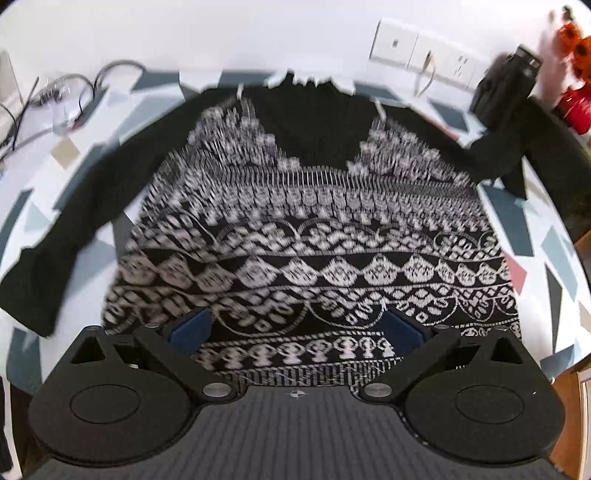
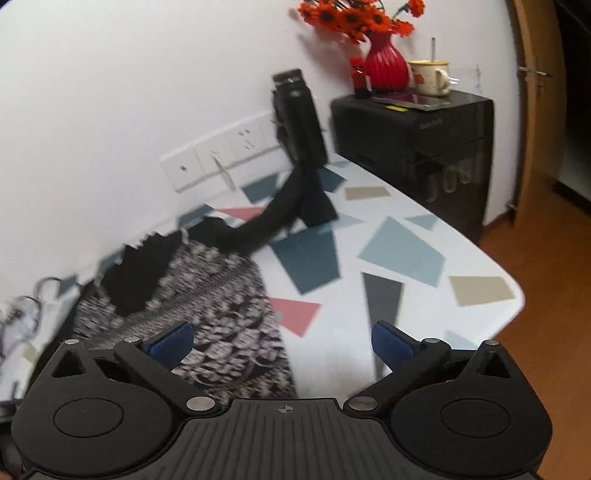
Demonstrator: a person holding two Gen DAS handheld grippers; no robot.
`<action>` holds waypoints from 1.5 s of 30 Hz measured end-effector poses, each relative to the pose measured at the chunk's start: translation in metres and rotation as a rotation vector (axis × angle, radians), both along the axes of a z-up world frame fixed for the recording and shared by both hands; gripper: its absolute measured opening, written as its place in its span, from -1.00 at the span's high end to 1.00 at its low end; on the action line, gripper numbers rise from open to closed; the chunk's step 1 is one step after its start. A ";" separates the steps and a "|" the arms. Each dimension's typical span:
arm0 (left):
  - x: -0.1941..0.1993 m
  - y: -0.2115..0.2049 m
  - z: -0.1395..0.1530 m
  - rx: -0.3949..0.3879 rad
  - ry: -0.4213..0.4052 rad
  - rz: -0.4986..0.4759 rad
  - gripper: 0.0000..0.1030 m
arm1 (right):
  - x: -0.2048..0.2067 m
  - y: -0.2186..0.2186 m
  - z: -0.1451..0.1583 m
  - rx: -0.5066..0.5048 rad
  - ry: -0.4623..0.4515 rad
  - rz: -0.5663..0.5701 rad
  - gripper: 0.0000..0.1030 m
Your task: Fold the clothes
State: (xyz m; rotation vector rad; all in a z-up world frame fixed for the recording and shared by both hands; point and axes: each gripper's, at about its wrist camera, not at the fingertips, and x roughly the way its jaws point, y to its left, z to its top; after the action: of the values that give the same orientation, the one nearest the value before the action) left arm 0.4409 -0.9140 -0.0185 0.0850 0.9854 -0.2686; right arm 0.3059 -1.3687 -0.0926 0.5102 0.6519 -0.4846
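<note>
Presently the sweater (image 1: 306, 221) lies spread flat on the table (image 1: 546, 236), filling mid-frame. Left gripper (image 1: 295, 328) and right gripper (image 2: 282, 341), both lower centre, gape wide, holding nothing.

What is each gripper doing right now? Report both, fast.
Left gripper: open, empty, over the black-and-white patterned knit sweater.
Right gripper: open, empty, above the sweater's edge and the geometric-print table.

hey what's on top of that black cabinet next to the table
On the black cabinet: a red vase of orange flowers, a cream mug with something upright inside, and a flat tablet-like thing. A small red item is partly hidden behind the vase.
</note>
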 end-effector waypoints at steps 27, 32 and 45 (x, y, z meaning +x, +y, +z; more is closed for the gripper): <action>0.045 -0.057 -0.027 0.166 0.106 -0.202 -0.96 | -0.013 0.034 -0.007 0.045 0.097 -0.381 -0.98; 0.057 -0.038 -0.030 0.175 0.121 -0.167 -0.96 | -0.001 0.041 -0.009 0.070 0.095 -0.379 -0.98; 0.086 0.023 -0.034 0.207 0.129 -0.095 -0.96 | 0.053 0.088 -0.008 0.061 0.103 -0.267 -0.98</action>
State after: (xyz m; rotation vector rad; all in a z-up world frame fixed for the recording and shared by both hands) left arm 0.5266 -0.8909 -0.0521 0.3066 1.1369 -0.2608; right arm 0.3592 -1.2811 -0.1007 0.6371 0.7023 -0.7481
